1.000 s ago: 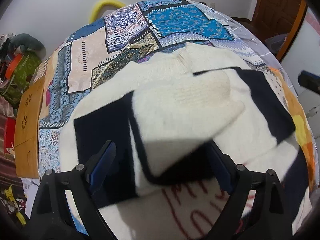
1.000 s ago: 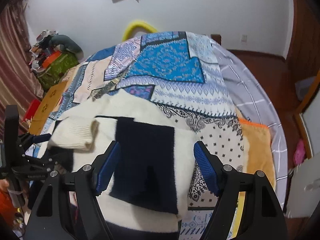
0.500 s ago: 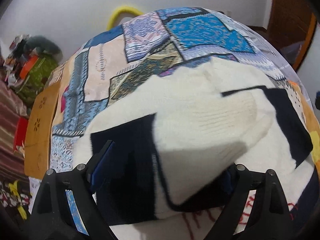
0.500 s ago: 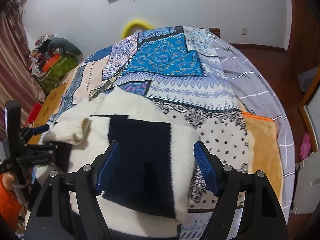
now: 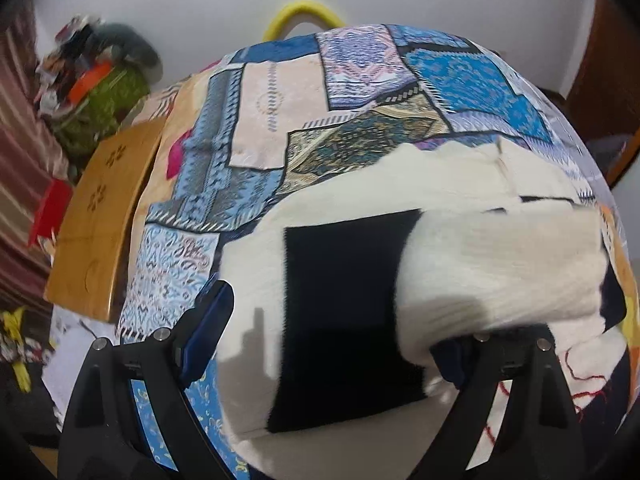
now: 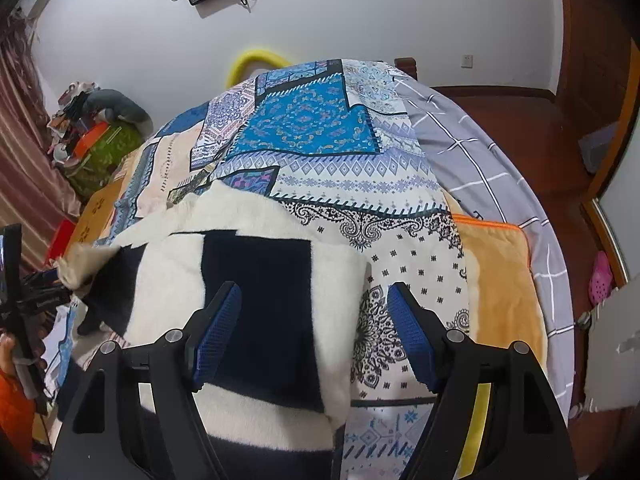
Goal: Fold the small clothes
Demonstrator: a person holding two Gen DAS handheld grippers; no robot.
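Observation:
A small cream sweater (image 5: 360,184) with black square patches lies on the patchwork bedspread (image 5: 280,120). Its cream ribbed sleeve (image 5: 500,264) drapes over the right finger of my left gripper (image 5: 332,336), which is open; the left finger stands free over the sweater's left edge. In the right wrist view the same sweater (image 6: 240,216) lies spread, and my right gripper (image 6: 314,332) is open and empty above its right black patch (image 6: 260,304). The left gripper shows at the far left there (image 6: 36,296), with the sleeve end on it.
The bed runs back to a white wall with a yellow ring (image 6: 256,60) behind it. A wooden board (image 5: 100,216) and a pile of clutter (image 5: 92,80) sit at the left. A grey checked sheet (image 6: 480,160) and orange blanket (image 6: 500,272) lie at the right.
My left gripper has swung left and back; the cream sleeve that lay across the middle between its fingers now hangs on the right finger only. The right gripper has lifted slightly.

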